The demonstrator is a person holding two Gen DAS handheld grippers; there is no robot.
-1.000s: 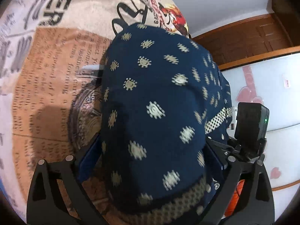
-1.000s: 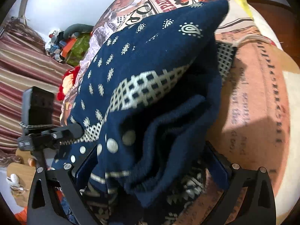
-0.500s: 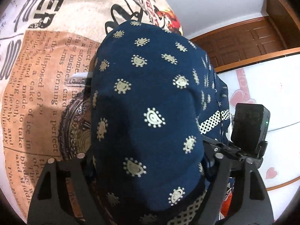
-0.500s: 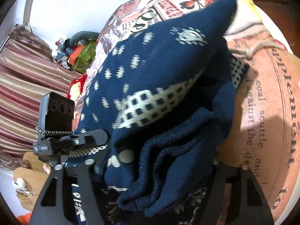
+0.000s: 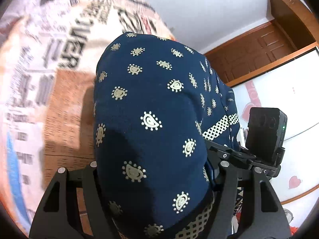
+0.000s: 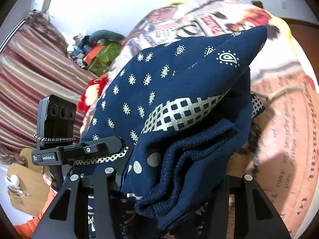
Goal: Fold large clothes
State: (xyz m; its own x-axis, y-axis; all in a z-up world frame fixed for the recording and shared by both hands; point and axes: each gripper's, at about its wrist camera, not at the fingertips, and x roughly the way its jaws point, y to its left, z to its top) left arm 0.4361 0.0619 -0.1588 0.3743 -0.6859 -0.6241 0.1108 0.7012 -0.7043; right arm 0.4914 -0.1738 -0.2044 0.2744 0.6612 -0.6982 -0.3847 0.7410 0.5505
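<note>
Bed under a newspaper-print cover (image 5: 65, 103), white wall behind, brown wooden door (image 5: 265, 45) off to the right. Left wrist view: your left gripper (image 5: 153, 181) has the folded navy garment (image 5: 151, 107) bulging up between its fingers, jaws closing, with the thick bundle filling the gap from one finger to the other; it reads as a grip on the near end of the stack. The cover beneath is blurred. The other unit's black camera block (image 5: 265, 133) sits just right of the cloth, so both grippers flank the same bundle. Right wrist view: striped curtain (image 6: 30, 75) at left, a clutter of toys (image 6: 95, 49) against the wall. Your right gripper (image 6: 171, 181) is closing too, narrower, on the ribbed hem and layered folds of the same garment (image 6: 179, 91); cloth packs the space between the fingers. The far corner points away over the bed, apparently clear of the cover. Judgement: you hold both near ends so the folded layers stay stacked while carried; a slack side would likely let the hem spill open.
</note>
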